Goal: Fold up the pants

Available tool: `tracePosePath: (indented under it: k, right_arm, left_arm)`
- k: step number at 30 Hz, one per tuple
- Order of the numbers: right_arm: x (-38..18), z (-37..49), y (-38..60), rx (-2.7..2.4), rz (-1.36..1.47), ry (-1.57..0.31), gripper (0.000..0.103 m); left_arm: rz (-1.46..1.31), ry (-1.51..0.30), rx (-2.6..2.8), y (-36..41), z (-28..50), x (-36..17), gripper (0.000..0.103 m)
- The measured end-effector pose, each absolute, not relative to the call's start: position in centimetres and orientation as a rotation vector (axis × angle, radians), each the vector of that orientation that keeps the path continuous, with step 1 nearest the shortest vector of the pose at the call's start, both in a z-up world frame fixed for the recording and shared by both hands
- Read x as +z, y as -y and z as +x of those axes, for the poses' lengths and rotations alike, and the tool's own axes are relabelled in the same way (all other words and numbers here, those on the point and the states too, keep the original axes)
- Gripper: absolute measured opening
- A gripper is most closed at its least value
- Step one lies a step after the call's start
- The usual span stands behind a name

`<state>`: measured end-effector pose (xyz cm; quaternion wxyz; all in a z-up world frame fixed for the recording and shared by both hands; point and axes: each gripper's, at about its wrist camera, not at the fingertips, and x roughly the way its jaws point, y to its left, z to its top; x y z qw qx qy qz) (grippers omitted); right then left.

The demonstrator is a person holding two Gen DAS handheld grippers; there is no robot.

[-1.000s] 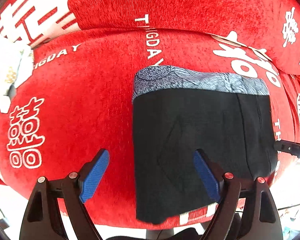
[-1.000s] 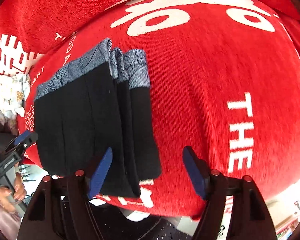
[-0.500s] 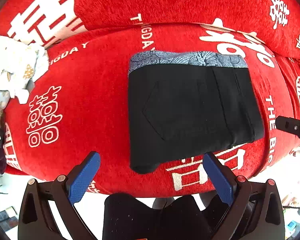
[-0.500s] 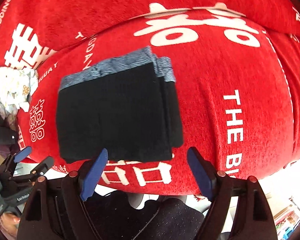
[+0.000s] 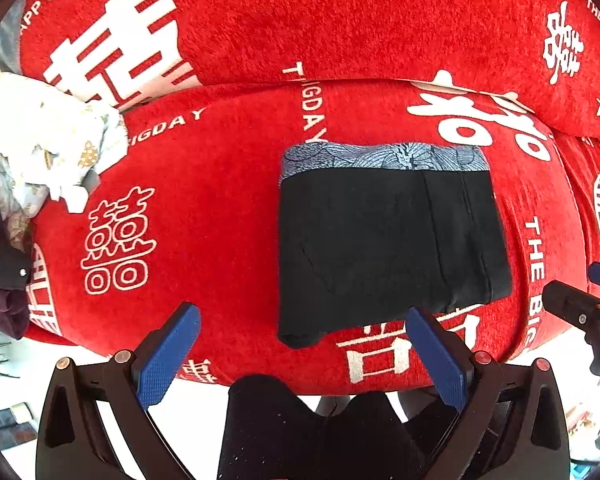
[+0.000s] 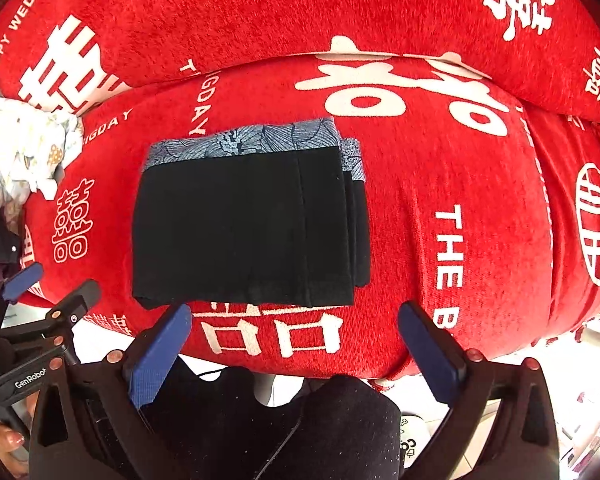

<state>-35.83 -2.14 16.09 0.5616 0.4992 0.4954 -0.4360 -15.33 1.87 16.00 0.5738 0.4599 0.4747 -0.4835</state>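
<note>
Black pants (image 5: 388, 248) (image 6: 248, 228) folded into compact rectangle, patterned blue-grey waistband toward cushion back, lying flat on red cushion (image 5: 220, 208) (image 6: 440, 184) near its front edge. Left gripper (image 5: 300, 344) wide open, empty, just off front edge. Right gripper (image 6: 296, 340) likewise spread, holding nothing. Crumpled white cloth (image 5: 48, 148) at cushion's left end.

Both wrist cameras look from beyond the sofa cushion's (image 5: 220, 184) front edge, angled down and toward its back. The left sits further left; both share the folded pants (image 6: 244, 220) mid-cushion.
</note>
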Motion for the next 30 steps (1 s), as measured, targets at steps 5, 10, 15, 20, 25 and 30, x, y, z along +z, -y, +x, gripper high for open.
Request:
tracePosePath:
  k: [5, 10, 15, 20, 25, 30]
  right_arm:
    - [16.7, -35.6, 2.0, -1.033, 1.195, -1.158, 0.103]
    - [17.2, -35.3, 2.0, -1.039, 1.175, -1.169, 0.103]
    - [17.6, -34.8, 2.0, -1.040, 1.162, -1.175, 0.103]
    - [17.8, -34.5, 1.9, -1.042, 1.154, -1.176, 0.103]
    - [18.2, -34.5, 2.1, -1.056, 1.148, -1.170, 0.103]
    - [18.4, -34.2, 2.0, -1.068, 1.123, -1.180, 0.103]
  left_arm:
    - [1.065, -1.130, -1.124, -2.1, -15.3, 16.7, 0.103]
    - [1.064, -1.127, -1.115, -2.2, -15.2, 17.0, 0.103]
    - [1.053, -1.144, -1.115, -2.3, -15.0, 17.2, 0.103]
    - [1.057, -1.135, -1.125, -2.2, -15.1, 17.5, 0.103]
    - [1.063, -1.135, -1.123, -2.2, -15.2, 17.4, 0.103]
    - [1.062, -1.142, -1.122, -2.1, -15.1, 17.4, 0.103]
